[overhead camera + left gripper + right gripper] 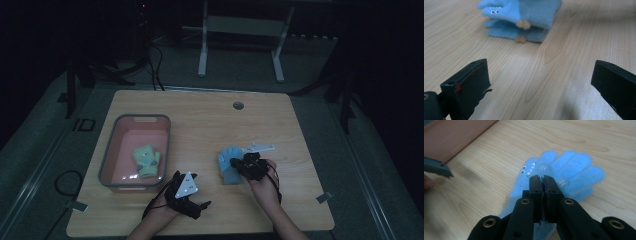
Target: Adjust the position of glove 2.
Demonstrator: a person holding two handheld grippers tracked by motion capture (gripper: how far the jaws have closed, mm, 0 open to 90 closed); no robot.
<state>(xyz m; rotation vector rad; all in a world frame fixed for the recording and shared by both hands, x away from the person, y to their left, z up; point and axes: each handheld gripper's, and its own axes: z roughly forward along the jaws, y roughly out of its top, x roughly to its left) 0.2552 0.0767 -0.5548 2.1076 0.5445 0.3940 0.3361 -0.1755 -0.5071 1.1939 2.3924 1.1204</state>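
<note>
Nearest the camera, the left tool (187, 200) rests on the tabletop (210, 125), jaws wide apart and holding nothing, just below the bin (107, 155). Right of the bin, the right tool (542, 185) is closed above the blue glove (229, 162). A green glove (146, 160) lies inside the bin.

My high view is very dim, the room behind the table (210, 115) nearly black. Both gripper views are brighter and evenly lit, with soft shadows. The blue gloves (564, 170) look fuzzy with blur, and the near jaws are soft.
</note>
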